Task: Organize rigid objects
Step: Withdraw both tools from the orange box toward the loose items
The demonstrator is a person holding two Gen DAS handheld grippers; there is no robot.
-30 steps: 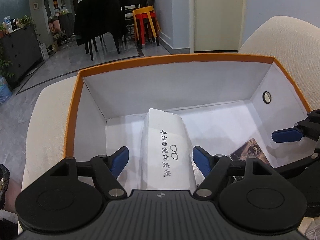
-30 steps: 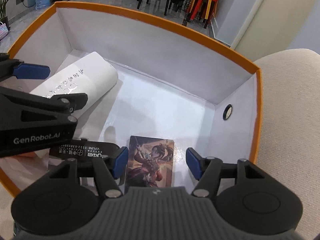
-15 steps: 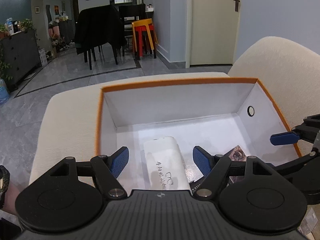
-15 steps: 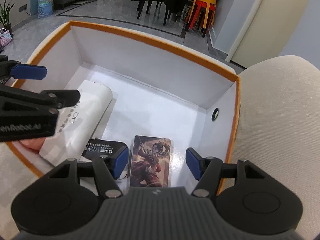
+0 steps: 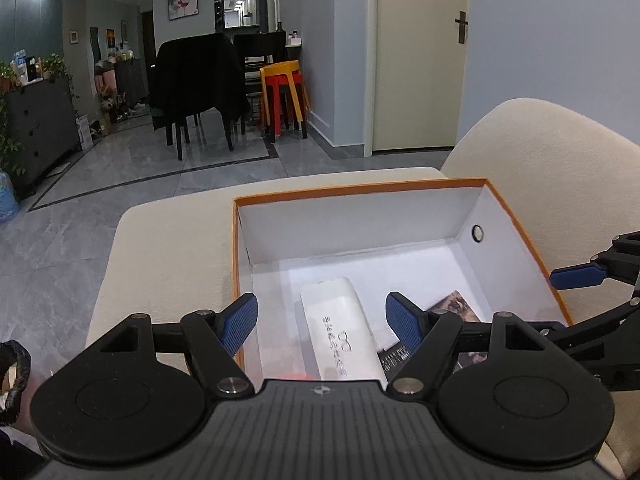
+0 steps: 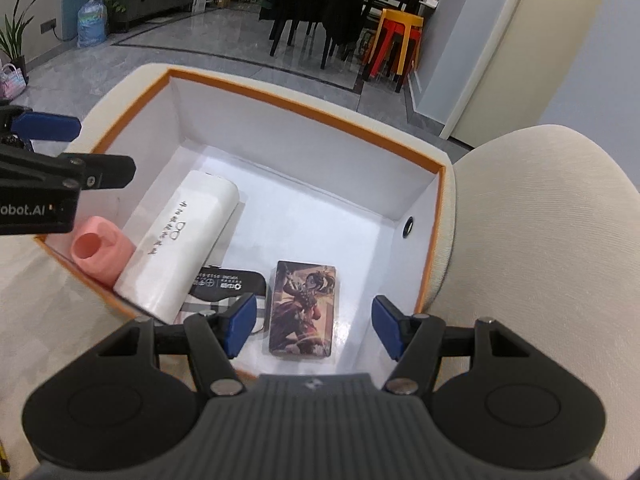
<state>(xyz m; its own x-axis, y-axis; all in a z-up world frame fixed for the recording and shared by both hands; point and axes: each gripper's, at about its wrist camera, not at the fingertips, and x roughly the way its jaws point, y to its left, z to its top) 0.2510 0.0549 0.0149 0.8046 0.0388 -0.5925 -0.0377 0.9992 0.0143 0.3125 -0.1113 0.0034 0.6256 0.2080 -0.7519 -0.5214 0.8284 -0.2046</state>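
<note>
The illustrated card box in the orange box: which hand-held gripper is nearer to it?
Right. The right hand-held gripper hangs just above the illustrated card box, jaws open. The left hand-held gripper hangs over the white case, further to the side.

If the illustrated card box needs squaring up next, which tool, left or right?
Right, probably. The right tool is open with the card box directly between its fingers. The left tool lines up over the white case instead.
</note>
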